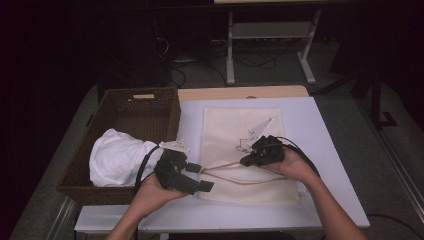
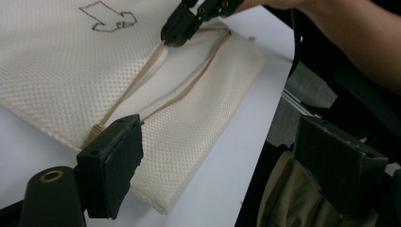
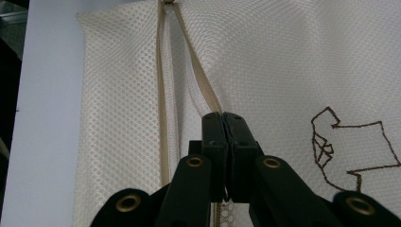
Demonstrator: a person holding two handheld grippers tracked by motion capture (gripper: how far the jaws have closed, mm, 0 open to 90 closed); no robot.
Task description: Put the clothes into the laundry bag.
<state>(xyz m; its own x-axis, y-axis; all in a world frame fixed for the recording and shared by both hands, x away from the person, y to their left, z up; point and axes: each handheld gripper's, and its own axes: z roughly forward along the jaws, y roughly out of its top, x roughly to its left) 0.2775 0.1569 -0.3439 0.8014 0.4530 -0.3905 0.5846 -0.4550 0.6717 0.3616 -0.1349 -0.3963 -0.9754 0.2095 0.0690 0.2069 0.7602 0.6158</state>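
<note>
A cream mesh bag (image 1: 245, 125) with a brown line drawing lies flat on the white table (image 1: 325, 150). Its tan zipper (image 1: 235, 175) stands parted into a long slit near the front. My right gripper (image 1: 245, 161) is shut on the upper zipper edge; in the right gripper view the jaws (image 3: 225, 118) pinch that tape (image 3: 203, 90) tight. My left gripper (image 1: 201, 177) hangs open just off the bag's left end. Nothing is between its fingers (image 2: 113, 161), which frame the zipper's closed end (image 2: 97, 128). The left gripper view also shows the right gripper (image 2: 172, 35) on the zipper.
A dark wicker basket (image 1: 145, 100) stands at the table's left and holds a bundled white cloth (image 1: 120, 157), close beside my left hand. The table's front edge (image 1: 225, 222) is near both forearms. Metal table legs (image 1: 230, 50) and cables lie on the floor behind.
</note>
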